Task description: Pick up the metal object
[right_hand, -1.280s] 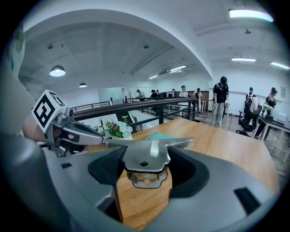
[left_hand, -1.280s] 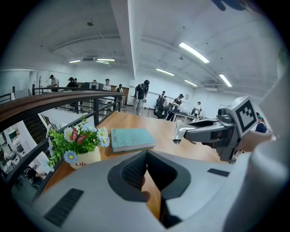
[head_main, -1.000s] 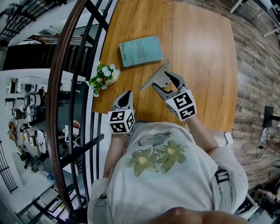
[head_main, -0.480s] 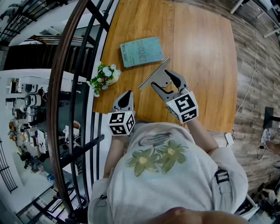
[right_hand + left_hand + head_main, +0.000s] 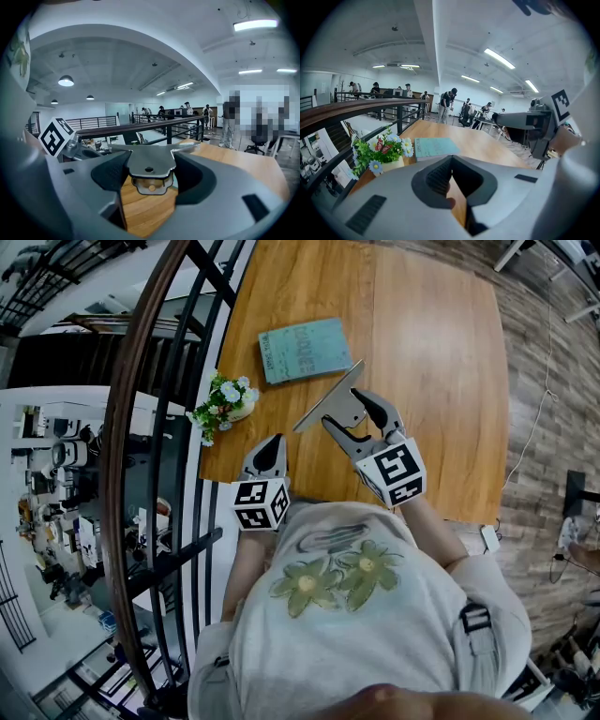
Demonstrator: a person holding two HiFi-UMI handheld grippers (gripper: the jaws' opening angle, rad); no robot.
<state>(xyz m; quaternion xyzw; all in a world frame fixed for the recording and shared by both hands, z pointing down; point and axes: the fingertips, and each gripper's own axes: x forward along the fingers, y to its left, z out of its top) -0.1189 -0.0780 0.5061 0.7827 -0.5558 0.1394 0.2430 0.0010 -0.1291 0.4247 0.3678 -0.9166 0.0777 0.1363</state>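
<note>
Fingers (image 5: 110, 176) of the right gripper (image 5: 347, 412) are clamped on the flat grey metal object (image 5: 149, 161); the left gripper (image 5: 269, 448) is closed, empty.
Its small hole is seen only in the right gripper view.

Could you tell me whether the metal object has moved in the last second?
Yes, slightly: held by the right gripper, the metal object has edged toward the teal book in the head view.

Metal object (image 5: 330, 401): flat, silver-grey plate with one long straight edge.
Its short tab, pierced by a small round hole, is clamped between the jaws of the right gripper (image 5: 345, 412); the plate is held over the wooden table (image 5: 441, 352), its long edge slanting.
</note>
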